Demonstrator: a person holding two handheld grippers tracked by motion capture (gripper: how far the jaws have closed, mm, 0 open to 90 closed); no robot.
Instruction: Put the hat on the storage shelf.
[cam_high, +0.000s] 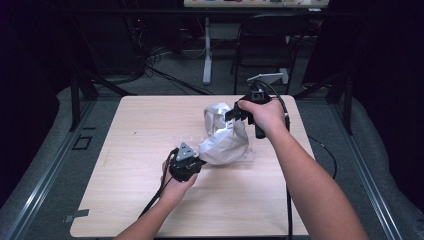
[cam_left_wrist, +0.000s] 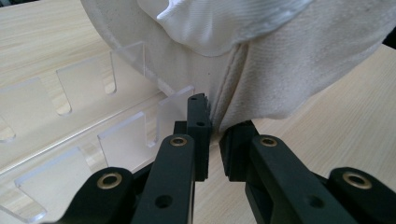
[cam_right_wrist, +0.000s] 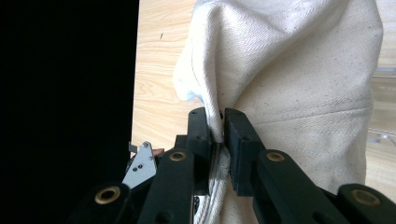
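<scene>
A cream-white cloth bag (cam_high: 225, 142) lies bunched over a clear acrylic slotted rack (cam_left_wrist: 121, 135) in the middle of the table. My left gripper (cam_high: 196, 164) sits at the cloth's near left edge. In the left gripper view its jaws (cam_left_wrist: 214, 119) are shut on a seam at the cloth's lower edge (cam_left_wrist: 280, 70). Higher up at the far side, my right gripper (cam_high: 233, 114) pinches a raised fold. In the right gripper view that fold of cloth (cam_right_wrist: 289, 60) runs down between the jaws of the right gripper (cam_right_wrist: 219, 119).
The light wooden table (cam_high: 140, 130) has bare surface left of and in front of the cloth. The rack's clear edge (cam_high: 250, 156) sticks out at the cloth's right. Behind the table stand a black chair (cam_high: 265, 40) and a desk leg, with dark floor around.
</scene>
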